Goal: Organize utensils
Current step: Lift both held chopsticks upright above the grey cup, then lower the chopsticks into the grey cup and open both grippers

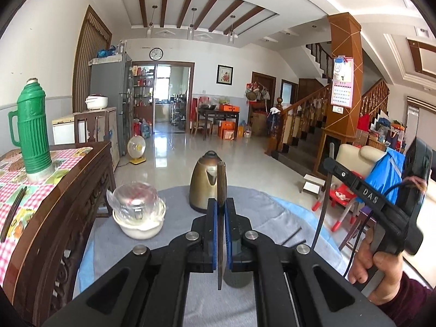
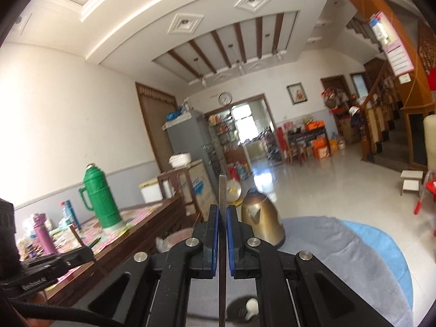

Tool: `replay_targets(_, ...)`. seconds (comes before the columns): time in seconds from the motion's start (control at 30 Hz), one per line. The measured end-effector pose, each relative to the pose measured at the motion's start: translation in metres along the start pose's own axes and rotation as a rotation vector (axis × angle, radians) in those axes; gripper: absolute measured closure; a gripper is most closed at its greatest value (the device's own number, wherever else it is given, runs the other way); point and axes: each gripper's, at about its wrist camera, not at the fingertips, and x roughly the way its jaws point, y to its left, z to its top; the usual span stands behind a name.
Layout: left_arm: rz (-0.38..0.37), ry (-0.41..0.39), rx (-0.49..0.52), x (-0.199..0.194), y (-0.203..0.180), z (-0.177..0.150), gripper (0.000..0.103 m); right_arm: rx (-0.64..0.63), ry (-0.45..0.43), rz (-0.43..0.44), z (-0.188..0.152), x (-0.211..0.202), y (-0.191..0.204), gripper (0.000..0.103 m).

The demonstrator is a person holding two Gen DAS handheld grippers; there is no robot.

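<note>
My left gripper (image 1: 220,204) is shut on a dark chopstick (image 1: 221,179) that stands upright between its blue pads, above the grey-clothed round table (image 1: 272,212). To its right a hand holds my right gripper (image 1: 331,164), shut on a second thin chopstick (image 1: 324,199) that hangs down from it. In the right wrist view that gripper (image 2: 222,209) pinches a chopstick (image 2: 222,188) with a pale upper end. A dark round holder (image 2: 239,310) with something white in it sits on the cloth below both grippers.
A brass kettle (image 1: 204,185) and stacked white bowls under plastic wrap (image 1: 139,212) stand on the round table. At the left a carved wooden table (image 1: 62,218) with a checked cloth carries a green thermos (image 1: 32,130) and a pair of dark chopsticks (image 1: 13,212).
</note>
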Motion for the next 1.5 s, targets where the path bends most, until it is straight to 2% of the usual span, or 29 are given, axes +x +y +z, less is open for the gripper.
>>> replay_targets(0.13,-0.018,-0.008,-0.002,0.014,0.002,0.01,0.098,-0.021,-0.076,-0.054,-0.002,0.011,0.008,0.097)
replay_targets(0.27,-0.044,-0.018,-0.006,0.028,0.002,0.017,0.098,-0.033,-0.113,-0.098,-0.005,0.025,0.014,0.097)
replay_targets(0.53,-0.101,-0.021,-0.03,0.059,0.005,0.021,0.098,-0.1,-0.126,-0.137,-0.017,0.054,0.03,0.097)
replay_targets(0.83,-0.171,0.019,-0.05,0.104,0.005,0.008,0.098,-0.184,-0.141,-0.161,-0.034,0.079,0.046,0.097)
replay_targets(1.17,-0.185,0.078,-0.066,0.14,0.006,-0.009,0.098,-0.197,-0.113,-0.172,-0.05,0.105,0.036,0.097)
replay_targets(1.5,-0.178,0.116,-0.075,0.154,0.007,-0.023,0.098,-0.222,-0.109,-0.18,-0.063,0.107,0.032,0.097)
